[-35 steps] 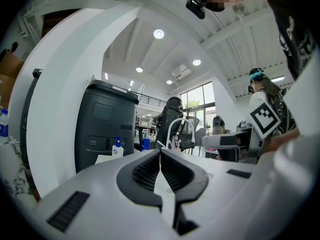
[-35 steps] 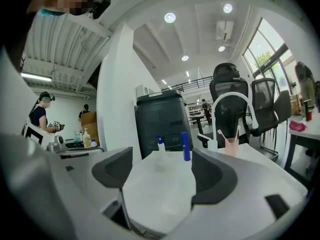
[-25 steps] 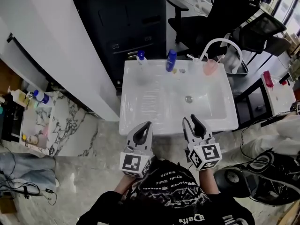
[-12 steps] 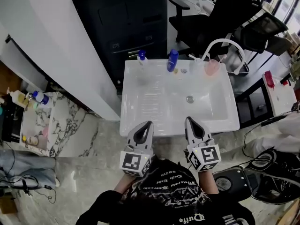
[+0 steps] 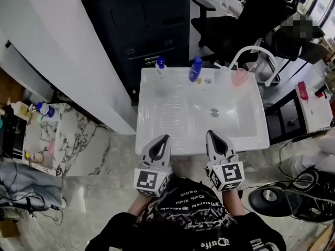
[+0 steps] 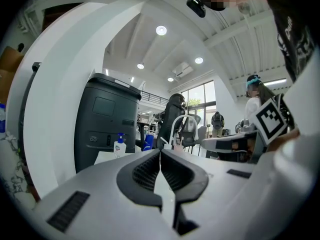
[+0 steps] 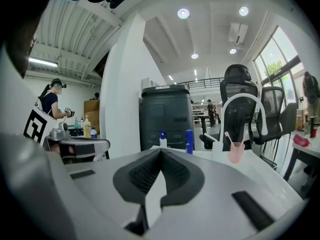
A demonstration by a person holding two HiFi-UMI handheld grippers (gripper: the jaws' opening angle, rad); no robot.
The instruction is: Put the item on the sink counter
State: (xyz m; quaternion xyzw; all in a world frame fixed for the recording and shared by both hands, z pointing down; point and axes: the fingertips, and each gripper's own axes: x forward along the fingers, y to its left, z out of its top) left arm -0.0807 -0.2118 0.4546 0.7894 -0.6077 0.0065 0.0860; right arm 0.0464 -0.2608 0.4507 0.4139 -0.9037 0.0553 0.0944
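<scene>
Your left tongs (image 5: 166, 138) and right tongs (image 5: 209, 133) are both pressed together, pad against pad, holding nothing. They hover side by side at the near edge of the white sink tabletop (image 5: 149, 124). The pump bottle (image 5: 161, 65), blue bottle (image 5: 196, 69) and pink cup (image 5: 241, 77) stand along its far rim, well apart from both tongs.

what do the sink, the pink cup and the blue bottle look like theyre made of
Sink: glossy white and smooth, with soft highlights and a moulded ribbed patch. Probably glazed ceramic, though cast resin can't be ruled out.
Pink cup: the tinted wall lets light through, so likely translucent plastic.
Blue bottle: opaque blue body with a slight shine, most likely plastic.
</scene>
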